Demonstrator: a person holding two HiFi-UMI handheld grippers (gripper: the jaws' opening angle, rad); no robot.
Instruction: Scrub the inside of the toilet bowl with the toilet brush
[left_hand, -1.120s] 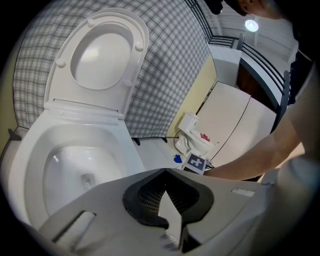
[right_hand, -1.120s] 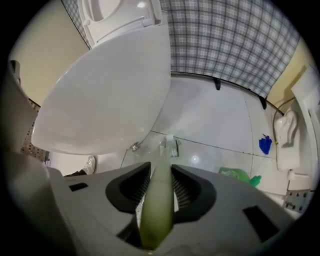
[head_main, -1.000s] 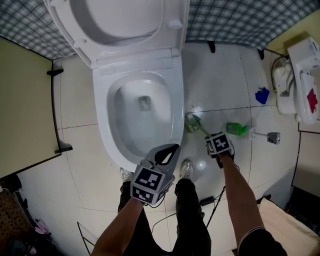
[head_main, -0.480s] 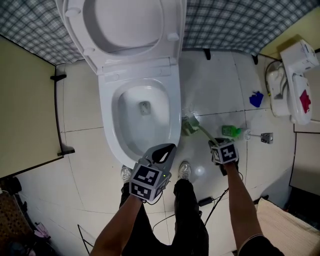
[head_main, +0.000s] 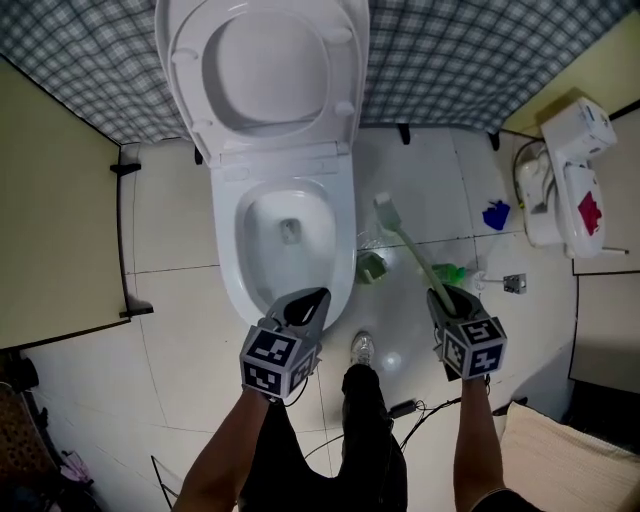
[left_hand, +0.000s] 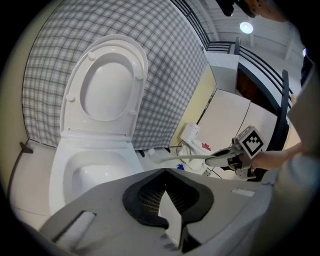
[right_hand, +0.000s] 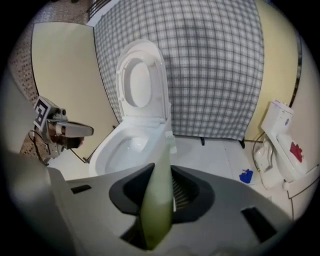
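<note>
Your toilet brush (head_main: 409, 248) is pinched by its green handle in your right gripper (head_main: 446, 298), with the bristle end out beside the toilet bowl (head_main: 347, 250), not in it. The holder (head_main: 371, 267) sits on the floor next to the bowl. Your left gripper (head_main: 304, 306) is pressed together and empty, at the bowl's front rim.

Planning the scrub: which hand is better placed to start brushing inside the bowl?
Right. The right tool is clamped on the toilet brush, whose head points out beside the toilet bowl. The left tool is shut and empty at the bowl's front rim.
</note>
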